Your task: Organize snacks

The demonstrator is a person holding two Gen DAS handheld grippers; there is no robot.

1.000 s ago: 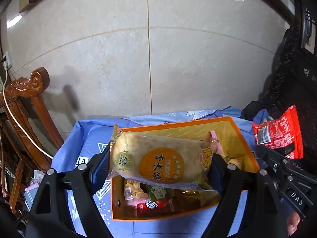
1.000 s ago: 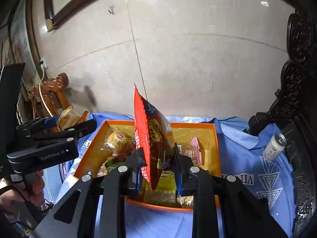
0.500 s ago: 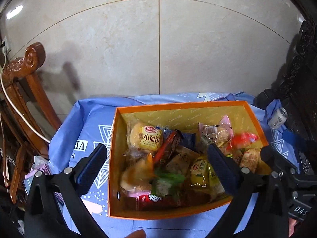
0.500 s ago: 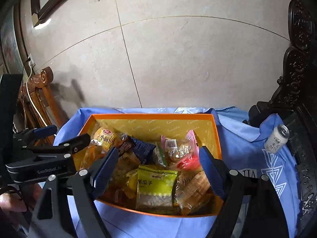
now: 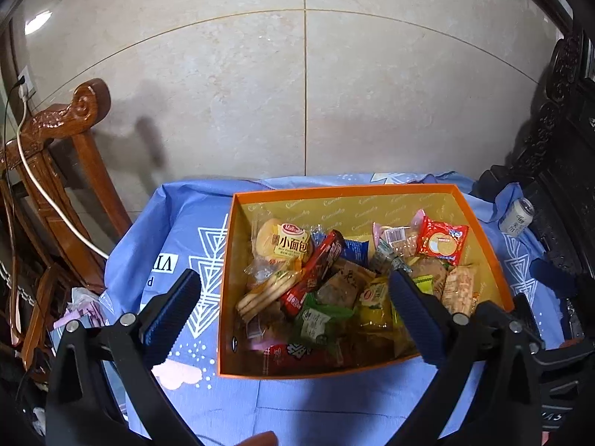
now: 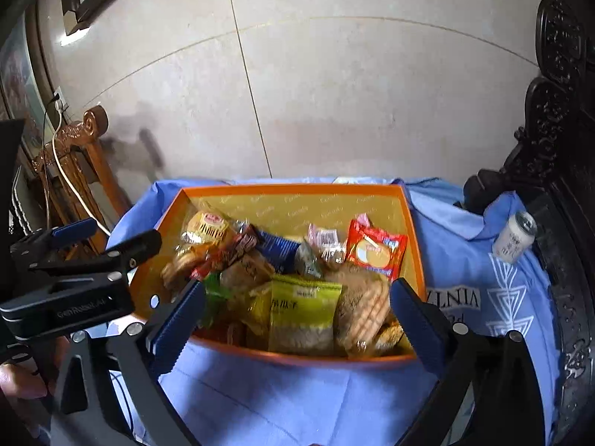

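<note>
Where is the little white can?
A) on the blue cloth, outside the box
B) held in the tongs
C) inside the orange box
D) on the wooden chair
A: the white can rests on the blue cloth to the right of the orange box, apart from it.

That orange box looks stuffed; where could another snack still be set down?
The orange box is crowded in front; bare yellow floor shows only along its back wall. Free blue cloth lies between box and can, and in front of the box.
</note>
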